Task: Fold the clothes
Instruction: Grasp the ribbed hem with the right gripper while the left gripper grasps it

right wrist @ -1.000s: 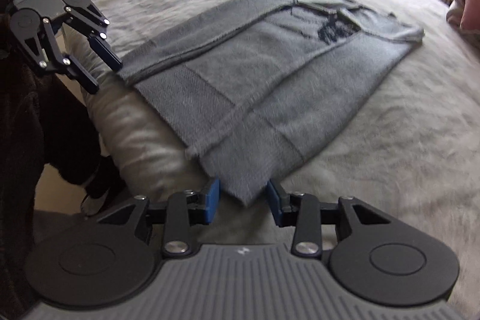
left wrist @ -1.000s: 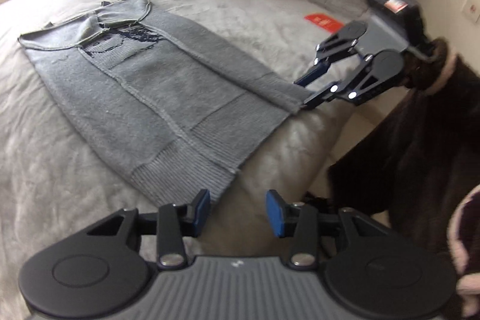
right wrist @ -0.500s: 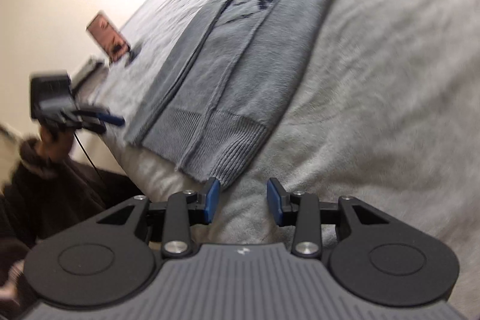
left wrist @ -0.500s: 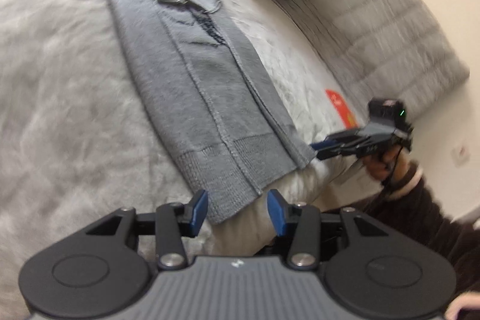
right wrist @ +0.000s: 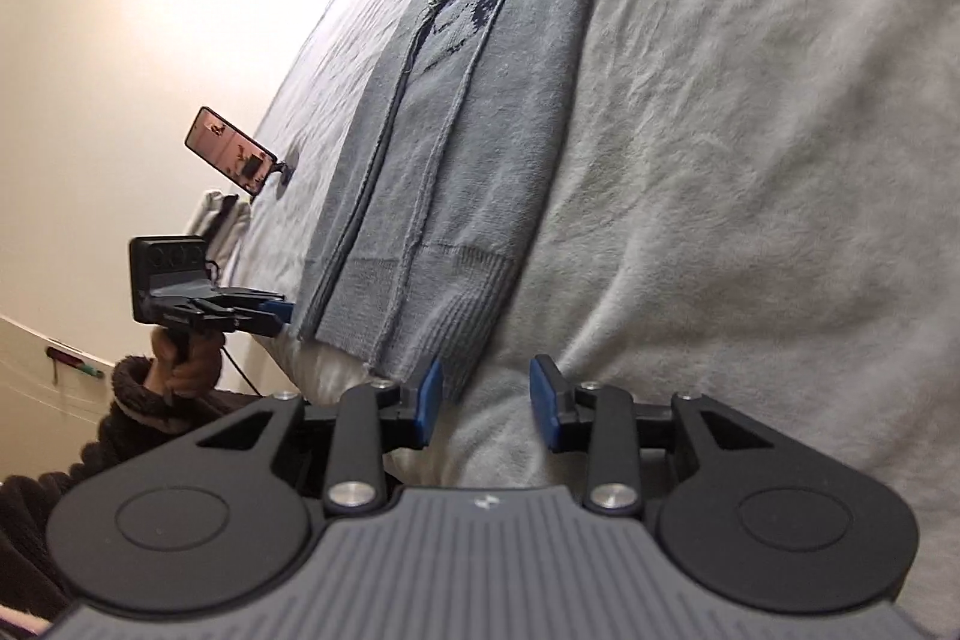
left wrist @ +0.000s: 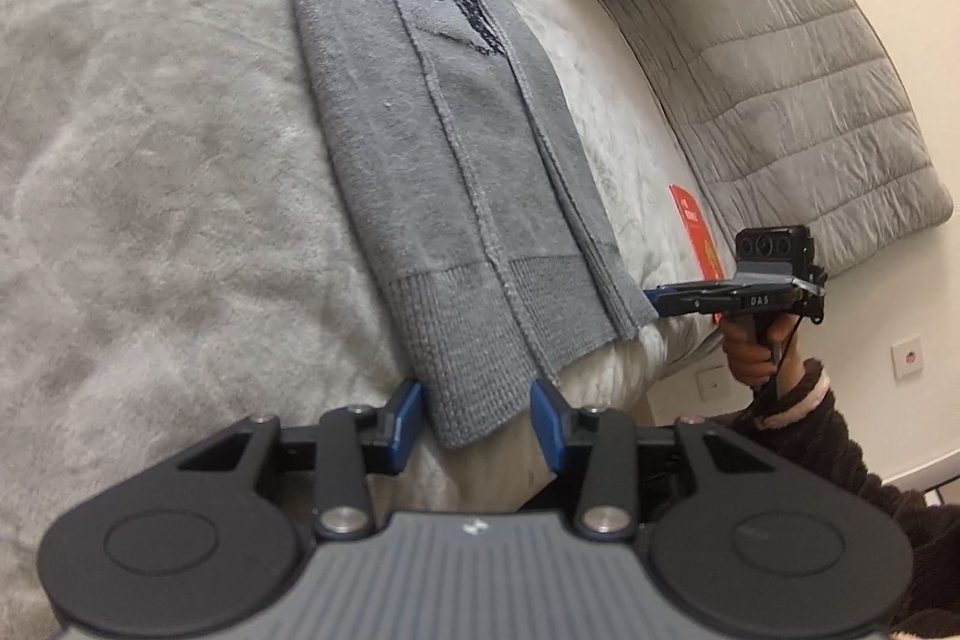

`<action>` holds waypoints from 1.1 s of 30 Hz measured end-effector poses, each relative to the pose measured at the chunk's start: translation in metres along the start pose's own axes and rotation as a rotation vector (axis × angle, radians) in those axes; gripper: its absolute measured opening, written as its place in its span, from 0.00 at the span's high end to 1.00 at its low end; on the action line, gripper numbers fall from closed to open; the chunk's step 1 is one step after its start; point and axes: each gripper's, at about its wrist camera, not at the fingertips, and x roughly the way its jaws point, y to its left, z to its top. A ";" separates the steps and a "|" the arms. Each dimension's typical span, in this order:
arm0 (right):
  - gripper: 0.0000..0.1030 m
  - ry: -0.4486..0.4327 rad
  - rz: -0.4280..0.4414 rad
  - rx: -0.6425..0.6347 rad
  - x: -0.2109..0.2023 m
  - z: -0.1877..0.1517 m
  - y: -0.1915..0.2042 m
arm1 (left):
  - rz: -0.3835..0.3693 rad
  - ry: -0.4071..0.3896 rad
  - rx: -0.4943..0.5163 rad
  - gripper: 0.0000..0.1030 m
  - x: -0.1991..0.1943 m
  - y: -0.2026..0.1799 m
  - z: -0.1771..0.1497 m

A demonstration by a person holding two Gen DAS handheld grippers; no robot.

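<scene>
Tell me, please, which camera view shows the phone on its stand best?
The right wrist view. There the phone stands tilted on a small stand on the bed, left of the grey sweater, with its lit screen visible. The left wrist view does not show it at all.

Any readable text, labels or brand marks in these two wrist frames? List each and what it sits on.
"DAS": white letters on the side of the black right gripper, seen from the left wrist view.
Red card on the pale grey bed cover: light print, too small to read.
Grey knit sweater: dark chest graphic, not legible as words.
Propped phone screen: too blurred to read.
Small white logo on each gripper's grey body: a mark, no letters.
</scene>
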 end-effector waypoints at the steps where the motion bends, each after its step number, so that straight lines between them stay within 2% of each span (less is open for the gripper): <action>1: 0.64 0.003 0.011 0.004 0.002 0.000 0.000 | -0.002 0.001 -0.004 0.62 0.001 0.000 0.000; 4: 0.65 0.004 0.046 0.039 0.007 0.003 -0.005 | -0.005 -0.001 -0.008 0.63 -0.002 0.003 0.000; 9: 0.69 -0.020 0.106 0.143 0.010 0.008 -0.019 | -0.007 -0.009 -0.045 0.73 -0.006 0.010 -0.003; 12: 0.80 -0.017 0.077 0.122 0.012 0.007 -0.016 | -0.016 -0.014 -0.073 0.75 -0.005 0.012 -0.003; 13: 0.89 -0.012 0.064 0.114 0.015 0.006 -0.015 | -0.016 -0.015 -0.079 0.75 -0.004 0.013 -0.003; 14: 0.94 -0.006 0.051 0.110 0.019 0.006 -0.014 | -0.013 -0.015 -0.080 0.77 -0.003 0.012 -0.003; 19: 0.92 0.004 0.064 0.090 0.019 0.004 -0.012 | -0.011 -0.007 -0.069 0.78 -0.003 0.010 -0.004; 27: 0.87 0.002 0.092 0.130 0.024 0.006 -0.013 | -0.025 -0.007 -0.097 0.78 0.001 0.013 -0.004; 31: 0.73 -0.011 0.125 0.137 0.022 0.006 -0.011 | -0.031 -0.007 -0.107 0.78 0.001 0.014 -0.003; 33: 0.71 -0.018 0.134 0.141 0.023 0.006 -0.010 | -0.037 0.000 -0.119 0.84 0.002 0.016 -0.003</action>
